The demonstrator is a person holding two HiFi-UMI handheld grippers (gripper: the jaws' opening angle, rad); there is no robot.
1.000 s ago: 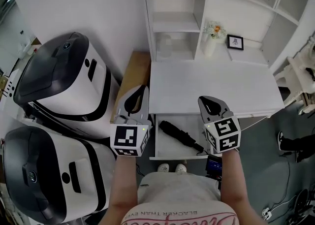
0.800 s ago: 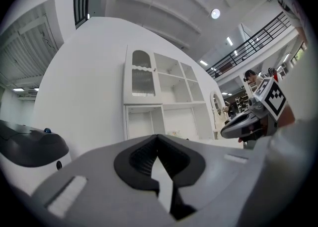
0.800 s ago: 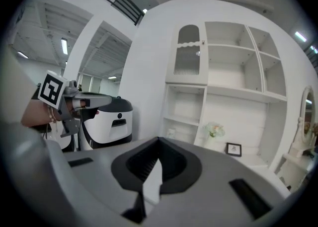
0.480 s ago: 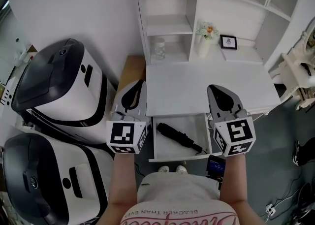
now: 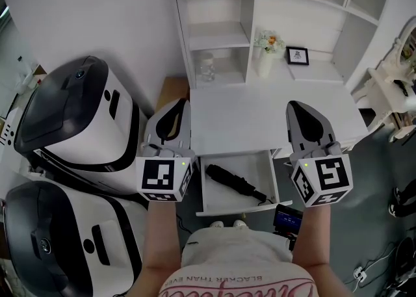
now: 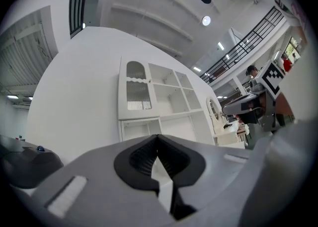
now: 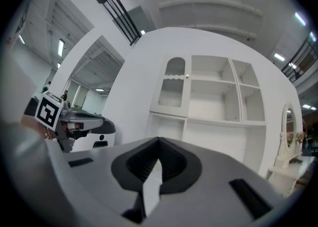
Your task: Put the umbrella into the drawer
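**Position of the work item.** The umbrella (image 5: 235, 182) lies folded inside the open drawer (image 5: 259, 164), lower centre of the head view. The drawer is pulled out from under the front edge of the white table (image 5: 260, 117). The long axis of the umbrella runs diagonally, from upper left to lower right. The thicker end points toward the drawer's back left corner. The thin end lies near the front right corner.

**Relation to the tongs.** The left tongs (image 5: 180, 106) and the right tongs (image 5: 300, 107) flank the drawer, one on each side. Both point toward the top of the frame, over the table edge. The umbrella therefore lies between them and lower in the frame, well apart from both tips. Neither side is clearly nearer: the thick end is closer to the left side, the thin end to the right.

**State of the tongs.** In each gripper view the ribbed pads meet at the tip with nothing between them. Both tongs are closed and empty.

**Containers.**
- Drawer: holds the umbrella; nothing else is visible inside.
- Shelf unit (image 5: 214, 36) behind the table: one glass jar (image 5: 207, 67) in the lower compartment.
- Table rear: a vase of flowers (image 5: 266, 53) and a small picture frame (image 5: 298, 55).

**Assessment.** Placement appears complete. The remaining step, if required, is probably pushing the drawer front (image 5: 237, 210) inward. That panel lies below both tips in the frame.
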